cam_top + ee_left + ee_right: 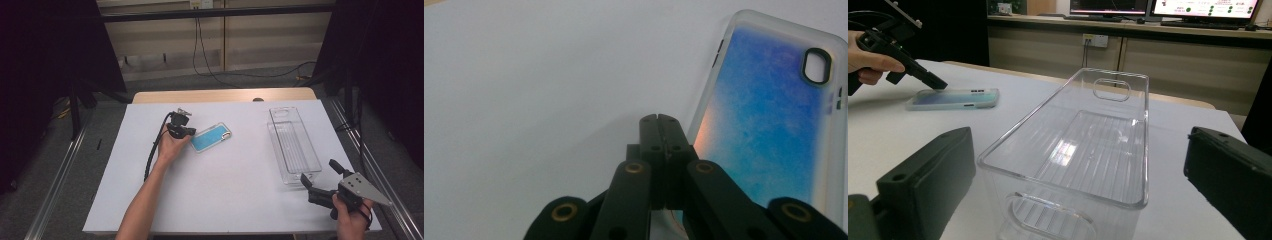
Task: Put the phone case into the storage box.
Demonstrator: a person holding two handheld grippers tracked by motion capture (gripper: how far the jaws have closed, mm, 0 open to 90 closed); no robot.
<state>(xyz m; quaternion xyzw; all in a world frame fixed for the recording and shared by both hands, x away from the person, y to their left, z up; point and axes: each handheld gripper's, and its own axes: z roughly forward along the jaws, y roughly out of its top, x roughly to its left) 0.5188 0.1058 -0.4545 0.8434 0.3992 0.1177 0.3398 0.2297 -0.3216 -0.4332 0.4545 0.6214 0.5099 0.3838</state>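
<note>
The left gripper (189, 132) rests its tips at the left end of the blue phone case (212, 137), which lies flat on the white table (225, 200), left of centre and toward the far side; its jaws are pressed together with nothing between them (the tips sit right at the case's edge). The right gripper (320, 175) waits at the near right, jaws spread wide either side of the near end of the clear plastic bin (293, 145), not touching it.
</note>
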